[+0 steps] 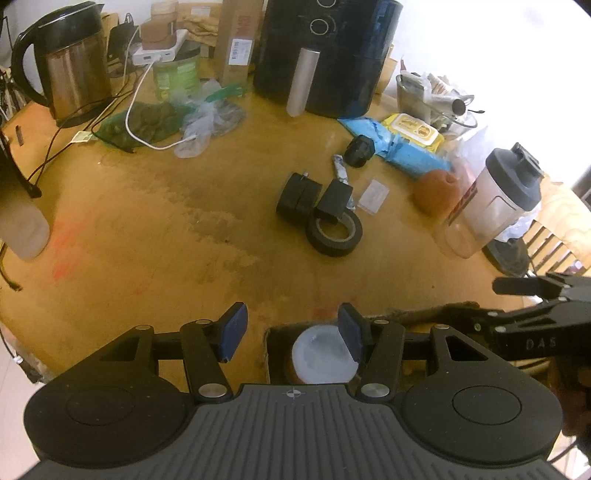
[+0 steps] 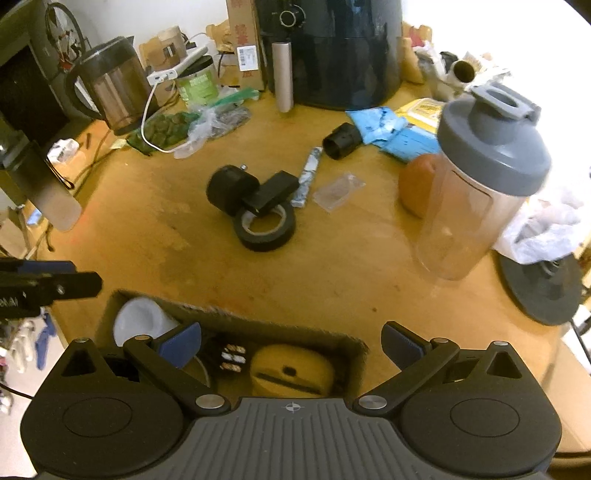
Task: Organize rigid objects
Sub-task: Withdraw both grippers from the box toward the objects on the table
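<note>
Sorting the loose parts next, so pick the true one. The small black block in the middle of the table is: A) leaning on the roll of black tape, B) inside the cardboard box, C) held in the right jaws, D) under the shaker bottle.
A: the black block rests tilted on the rim of the tape roll, out on the table.

A worn wooden table (image 1: 155, 236) stands before a white wall (image 2: 147, 18), bright daylight flooding right.

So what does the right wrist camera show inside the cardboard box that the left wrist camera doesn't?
Only the right wrist view shows the yellow case and the small batteries in the box. Only the left wrist view shows the white cup's open inside from above. Both show that cup in the box, plus the tape roll and shaker bottle on the table.
</note>
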### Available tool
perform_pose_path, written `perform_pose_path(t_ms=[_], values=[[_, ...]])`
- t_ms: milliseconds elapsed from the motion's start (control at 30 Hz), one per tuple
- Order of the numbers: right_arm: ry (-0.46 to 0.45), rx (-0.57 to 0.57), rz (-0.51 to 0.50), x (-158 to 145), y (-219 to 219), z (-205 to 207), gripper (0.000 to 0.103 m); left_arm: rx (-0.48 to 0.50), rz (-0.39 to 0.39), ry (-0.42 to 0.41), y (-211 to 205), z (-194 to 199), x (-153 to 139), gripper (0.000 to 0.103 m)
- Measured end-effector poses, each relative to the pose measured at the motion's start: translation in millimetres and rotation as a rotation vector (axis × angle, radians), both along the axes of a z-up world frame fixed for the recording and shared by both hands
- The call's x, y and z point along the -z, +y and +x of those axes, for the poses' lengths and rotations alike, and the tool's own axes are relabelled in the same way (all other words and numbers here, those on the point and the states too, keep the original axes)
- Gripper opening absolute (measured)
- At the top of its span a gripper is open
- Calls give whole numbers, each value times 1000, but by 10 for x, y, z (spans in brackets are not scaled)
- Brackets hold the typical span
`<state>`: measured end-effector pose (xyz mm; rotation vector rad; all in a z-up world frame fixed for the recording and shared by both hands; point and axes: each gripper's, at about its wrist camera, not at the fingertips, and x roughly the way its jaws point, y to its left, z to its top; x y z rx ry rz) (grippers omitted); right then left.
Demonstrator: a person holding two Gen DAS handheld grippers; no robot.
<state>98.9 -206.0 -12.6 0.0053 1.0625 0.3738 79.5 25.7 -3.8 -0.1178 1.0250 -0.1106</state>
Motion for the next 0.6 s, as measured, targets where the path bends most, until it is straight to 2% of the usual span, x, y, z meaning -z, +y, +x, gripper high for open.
perform_pose_path(t_ms=[167, 400, 600], values=[[15, -31, 20, -16, 76, 260, 103, 14, -2, -2, 9, 140, -15, 54], [-17, -63, 30, -118, 190, 590, 103, 27, 3, -42, 23, 331, -153, 54], [-58, -72, -19, -71, 289, 805, 103, 19, 1, -55, 69, 413, -196, 54]])
